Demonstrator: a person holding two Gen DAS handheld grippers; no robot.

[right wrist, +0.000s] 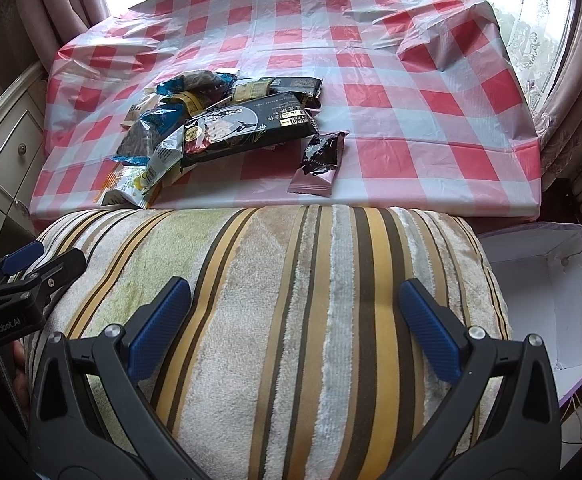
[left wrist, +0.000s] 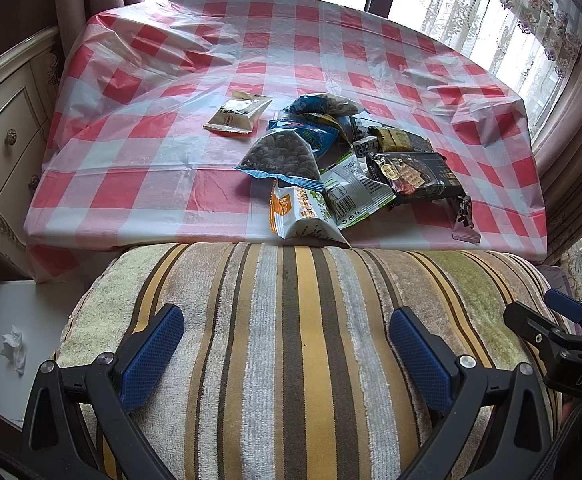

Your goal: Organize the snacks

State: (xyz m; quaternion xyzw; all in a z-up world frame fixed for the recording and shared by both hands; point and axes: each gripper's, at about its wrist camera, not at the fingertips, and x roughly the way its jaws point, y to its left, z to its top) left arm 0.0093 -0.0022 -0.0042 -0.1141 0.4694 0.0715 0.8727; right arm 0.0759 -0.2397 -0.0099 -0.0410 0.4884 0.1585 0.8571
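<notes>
A heap of snack packets (left wrist: pixel 331 160) lies on the red-and-white checked tablecloth (left wrist: pixel 151 120), near its front edge; it also shows in the right wrist view (right wrist: pixel 219 120). It includes a long black packet (right wrist: pixel 251 128), blue seed bags (left wrist: pixel 283 156) and an orange-and-white bag (left wrist: pixel 303 216). A white packet (left wrist: pixel 239 116) lies apart on the left. A small brown packet (right wrist: pixel 319 164) lies apart on the right. My left gripper (left wrist: pixel 287 344) is open and empty above a striped cushion (left wrist: pixel 291 320). My right gripper (right wrist: pixel 295 320) is open and empty above the same cushion.
An open white-lined box (right wrist: pixel 551 300) stands right of the cushion, below the table's front edge. A cream drawer cabinet (left wrist: pixel 3 140) stands left of the table. A crumpled tissue (left wrist: pixel 15 348) lies at lower left. Curtains and windows are behind the table.
</notes>
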